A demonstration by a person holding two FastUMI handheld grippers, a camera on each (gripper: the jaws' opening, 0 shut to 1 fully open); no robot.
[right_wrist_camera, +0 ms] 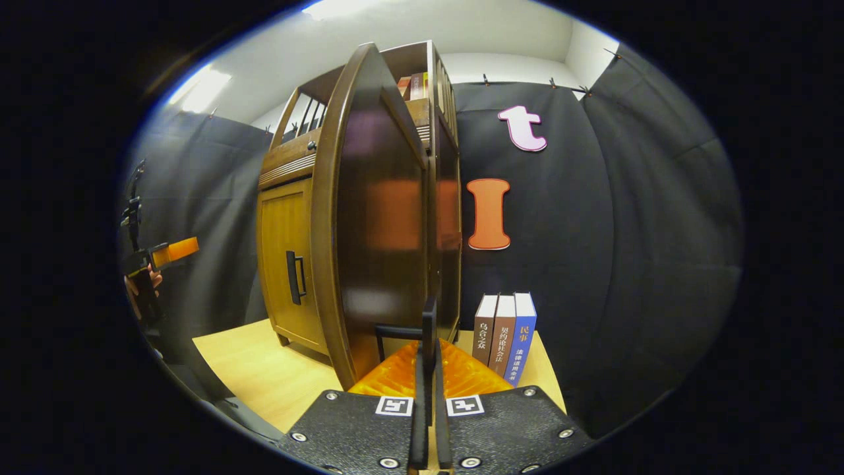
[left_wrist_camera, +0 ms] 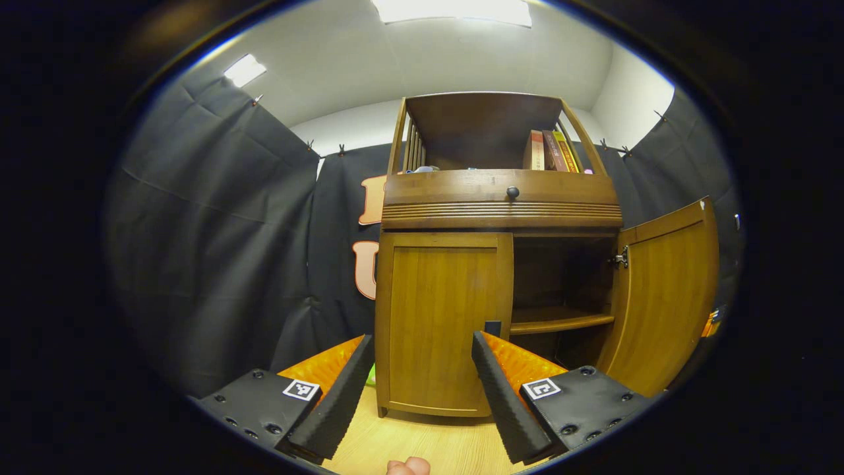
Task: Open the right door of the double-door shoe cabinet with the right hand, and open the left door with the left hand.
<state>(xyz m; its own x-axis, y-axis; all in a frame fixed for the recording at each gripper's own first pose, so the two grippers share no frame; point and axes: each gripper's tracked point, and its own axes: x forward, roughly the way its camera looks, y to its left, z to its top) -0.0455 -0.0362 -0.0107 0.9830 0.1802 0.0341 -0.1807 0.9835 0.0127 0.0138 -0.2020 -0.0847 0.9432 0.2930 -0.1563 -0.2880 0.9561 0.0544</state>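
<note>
While the right door (left_wrist_camera: 666, 297) of the shoe cabinet (left_wrist_camera: 501, 198) stands swung out at the right of the left gripper view, the left door (left_wrist_camera: 443, 323) sits shut at centre frame, its panel flush under the drawer front with a round knob (left_wrist_camera: 512, 192). Behind the open door, a bare inner shelf (left_wrist_camera: 560, 322) shows. In the right gripper view that open door (right_wrist_camera: 369, 218) fills the middle, seen nearly edge-on, and its dark handle (right_wrist_camera: 403, 332) lies pinched between the closed fingers of the right gripper (right_wrist_camera: 427, 343). The shut door's handle (right_wrist_camera: 295, 277) appears left of centre there. Low in the left gripper view, the left gripper (left_wrist_camera: 422, 356) is spread wide, holding nothing, apart from the closed door. Books (left_wrist_camera: 552, 150) stand in the cabinet's top compartment, upper centre. Three more books (right_wrist_camera: 506, 335) stand upright on the light wooden table (right_wrist_camera: 257, 369), just right of the cabinet. At the far left edge of the right gripper view, a hand (right_wrist_camera: 142, 287) holds the other gripper.
</note>
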